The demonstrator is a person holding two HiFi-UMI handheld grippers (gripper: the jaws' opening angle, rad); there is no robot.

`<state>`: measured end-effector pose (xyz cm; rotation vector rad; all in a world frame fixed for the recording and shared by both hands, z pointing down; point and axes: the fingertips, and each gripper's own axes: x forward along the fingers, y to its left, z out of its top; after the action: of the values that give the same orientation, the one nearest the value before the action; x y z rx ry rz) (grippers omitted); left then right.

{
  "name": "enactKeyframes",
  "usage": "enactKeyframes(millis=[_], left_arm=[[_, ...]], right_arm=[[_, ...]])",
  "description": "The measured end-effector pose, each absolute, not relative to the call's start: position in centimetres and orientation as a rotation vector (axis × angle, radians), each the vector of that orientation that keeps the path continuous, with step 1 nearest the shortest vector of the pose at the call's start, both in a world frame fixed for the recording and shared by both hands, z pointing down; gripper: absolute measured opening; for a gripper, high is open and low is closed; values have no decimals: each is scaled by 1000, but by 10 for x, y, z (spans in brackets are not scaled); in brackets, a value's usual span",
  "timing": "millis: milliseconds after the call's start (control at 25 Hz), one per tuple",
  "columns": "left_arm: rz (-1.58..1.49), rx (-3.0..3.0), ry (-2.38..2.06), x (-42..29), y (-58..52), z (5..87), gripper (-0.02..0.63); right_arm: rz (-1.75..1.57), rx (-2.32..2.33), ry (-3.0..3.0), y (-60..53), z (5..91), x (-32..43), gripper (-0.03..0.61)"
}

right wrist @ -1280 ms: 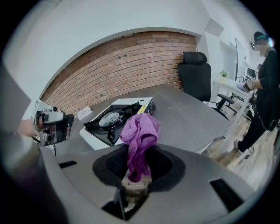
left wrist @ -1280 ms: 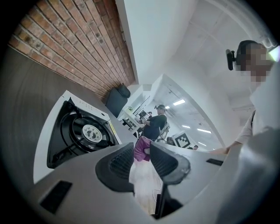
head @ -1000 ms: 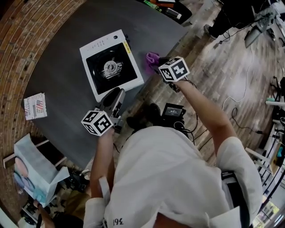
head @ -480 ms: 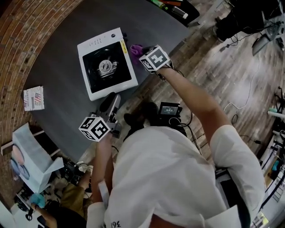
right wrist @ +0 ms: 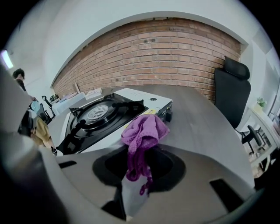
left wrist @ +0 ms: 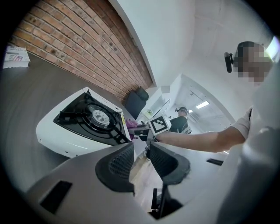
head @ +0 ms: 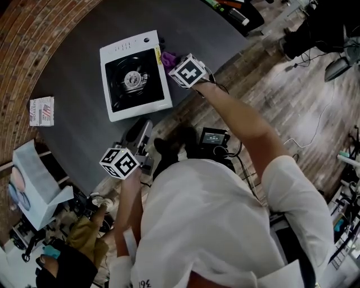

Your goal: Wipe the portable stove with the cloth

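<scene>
The white portable stove with a black burner top sits on the dark round table; it also shows as the stove and the stove in the gripper views. My right gripper is at the stove's right edge, shut on a purple cloth that bunches up out of its jaws; the cloth peeks out beside the marker cube. My left gripper hangs off the table's near edge, below the stove, its jaws slightly apart with nothing between them.
A small printed packet lies on the table at the left. Dark items sit at the table's far right edge. A black office chair stands behind the table. A white paper bag and another person are at the lower left.
My right gripper has carried the purple cloth leftward, from the table beside the stove up to the stove's right edge. The left gripper has hardly moved.
</scene>
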<state>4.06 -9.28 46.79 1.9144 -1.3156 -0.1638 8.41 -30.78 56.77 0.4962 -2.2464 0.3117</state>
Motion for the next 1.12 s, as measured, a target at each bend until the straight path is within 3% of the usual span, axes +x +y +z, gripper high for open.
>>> enactKeyframes(millis=[1120], left_arm=[[-161, 1894, -1308, 58, -80, 480, 114]], right_arm=[[123, 222, -2293, -236, 580, 99, 110]])
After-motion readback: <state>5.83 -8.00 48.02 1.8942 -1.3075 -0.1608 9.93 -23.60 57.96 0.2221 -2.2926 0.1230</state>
